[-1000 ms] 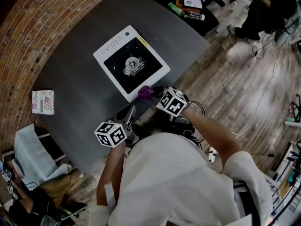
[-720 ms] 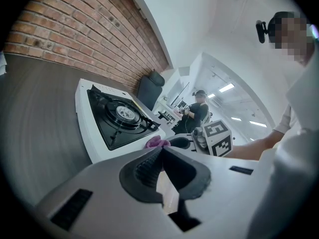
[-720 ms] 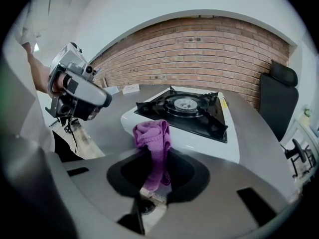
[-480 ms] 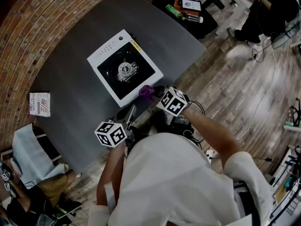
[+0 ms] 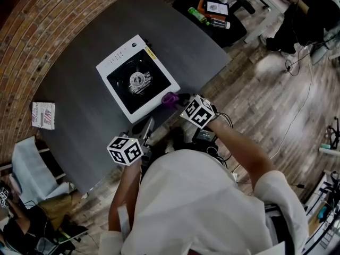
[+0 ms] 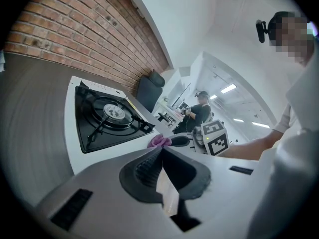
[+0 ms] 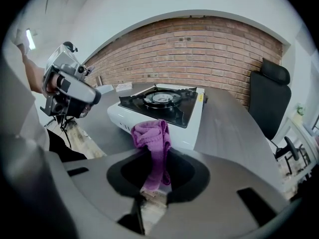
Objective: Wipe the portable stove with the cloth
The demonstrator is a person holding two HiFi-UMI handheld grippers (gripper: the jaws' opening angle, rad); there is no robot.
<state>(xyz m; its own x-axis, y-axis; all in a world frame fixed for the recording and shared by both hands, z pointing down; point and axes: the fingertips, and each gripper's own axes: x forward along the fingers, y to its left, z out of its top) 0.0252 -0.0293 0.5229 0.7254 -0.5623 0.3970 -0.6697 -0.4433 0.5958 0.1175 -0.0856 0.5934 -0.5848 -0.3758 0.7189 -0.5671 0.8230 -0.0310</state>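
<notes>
While no wiping contact can be confirmed, the items stand as follows. Portable stove (image 5: 137,78): white casing, black recessed top, round burner at centre with pan supports about it; sits flat, set at an angle, near the middle of the dark table (image 5: 79,121). Cloth (image 7: 152,143): purple, bunched, pinched between the jaws of the right gripper (image 5: 178,99), its free end standing out past the tips just beside the stove's near right edge; whether it touches the casing cannot be told. Right gripper jaws: closed narrow on the cloth's middle. Left gripper (image 6: 160,156): jaws brought together with nothing between them, held low over the table on the near side of the stove, apart from it. Further out: a small printed packet (image 5: 42,115) at the table's left edge, a brick wall beyond, a black office chair (image 7: 269,96) to the right. Hazards, as judged: the cloth is held as a narrow wad, so little fabric would meet the surface and the hard jaw tips could scrape the casing; loose folds may catch on the pan supports and pull free of the pinch; the stove looks light and is unbraced, so a firm stroke could push it across the table unless the left gripper steadies it.
</notes>
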